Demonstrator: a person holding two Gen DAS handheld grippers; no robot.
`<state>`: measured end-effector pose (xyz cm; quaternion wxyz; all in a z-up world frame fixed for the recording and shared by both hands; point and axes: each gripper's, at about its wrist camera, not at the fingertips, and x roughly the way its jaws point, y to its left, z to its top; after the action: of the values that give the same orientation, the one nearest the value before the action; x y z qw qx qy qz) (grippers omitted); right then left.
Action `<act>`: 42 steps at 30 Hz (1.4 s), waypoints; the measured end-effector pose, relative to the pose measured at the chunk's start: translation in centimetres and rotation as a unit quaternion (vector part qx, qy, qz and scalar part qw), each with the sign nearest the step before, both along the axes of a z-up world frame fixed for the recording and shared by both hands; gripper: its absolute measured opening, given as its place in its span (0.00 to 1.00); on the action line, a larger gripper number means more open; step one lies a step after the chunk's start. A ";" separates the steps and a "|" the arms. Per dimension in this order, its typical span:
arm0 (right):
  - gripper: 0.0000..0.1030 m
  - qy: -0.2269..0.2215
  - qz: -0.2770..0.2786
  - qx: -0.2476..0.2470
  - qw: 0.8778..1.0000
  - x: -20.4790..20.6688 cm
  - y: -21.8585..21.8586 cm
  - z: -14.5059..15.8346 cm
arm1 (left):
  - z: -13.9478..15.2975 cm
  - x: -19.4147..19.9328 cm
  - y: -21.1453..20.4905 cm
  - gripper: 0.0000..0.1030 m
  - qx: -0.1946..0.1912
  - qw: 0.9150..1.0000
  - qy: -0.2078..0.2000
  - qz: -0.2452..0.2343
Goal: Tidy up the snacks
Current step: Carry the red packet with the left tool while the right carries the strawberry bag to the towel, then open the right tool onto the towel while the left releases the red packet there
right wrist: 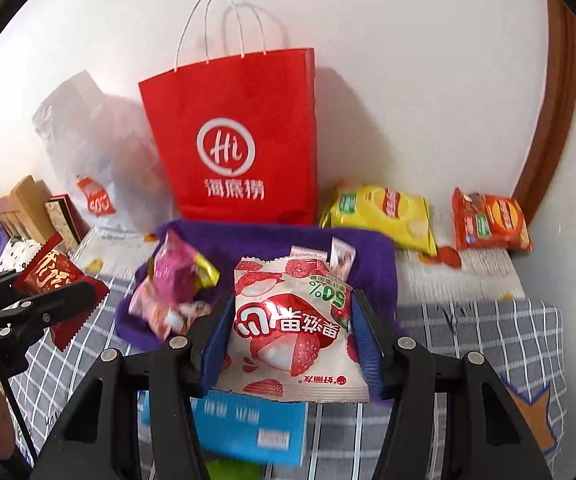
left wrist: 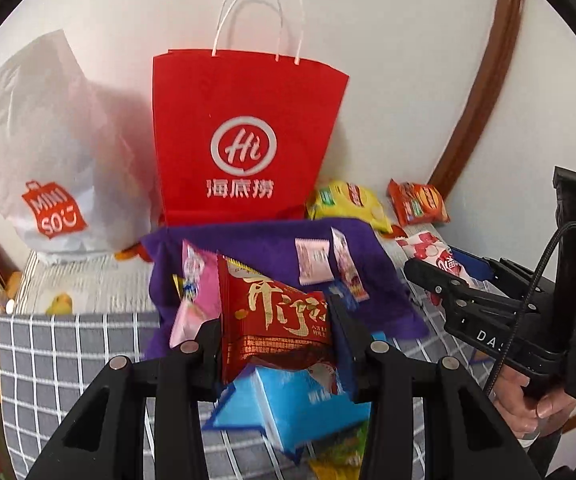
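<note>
My left gripper [left wrist: 276, 332] is shut on a red snack packet with gold lettering [left wrist: 276, 316], held above the near edge of a purple fabric bin [left wrist: 272, 248]. It also shows in the right wrist view [right wrist: 54, 280]. My right gripper [right wrist: 289, 332] is shut on a white lychee-print packet [right wrist: 291, 320], also over the bin's [right wrist: 371, 248] near edge; that packet shows at right in the left wrist view [left wrist: 435, 256]. A pink packet [right wrist: 172, 292] and small pink sachets [left wrist: 313, 266] lie in the bin.
A red paper bag [left wrist: 244, 136] stands behind the bin, a white plastic bag [left wrist: 48, 160] to its left. Yellow [right wrist: 379, 214] and orange [right wrist: 487, 220] packets lie by the wall at right. A blue box [left wrist: 307, 404] lies on the grey checked cloth [left wrist: 68, 352] below the grippers.
</note>
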<state>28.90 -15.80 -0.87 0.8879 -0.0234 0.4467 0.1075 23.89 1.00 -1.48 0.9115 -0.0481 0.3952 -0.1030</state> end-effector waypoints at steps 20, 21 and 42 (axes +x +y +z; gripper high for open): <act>0.54 0.035 0.045 0.010 0.998 8.2 1.5 -5.3 | -4.6 9.0 1.2 0.39 -0.019 0.998 0.053 0.011; 0.54 0.039 0.050 0.005 0.998 8.3 1.3 -5.6 | -4.9 9.1 1.4 0.39 -0.021 0.998 0.057 0.014; 0.55 0.106 0.079 -0.034 0.991 9.8 1.2 -10.5 | -7.0 10.7 2.1 0.39 -0.020 0.996 0.087 0.022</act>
<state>38.69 -14.62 -11.34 0.8232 -0.0774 0.5381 0.1637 34.58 3.09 -8.52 0.8745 -0.0836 0.4700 -0.0858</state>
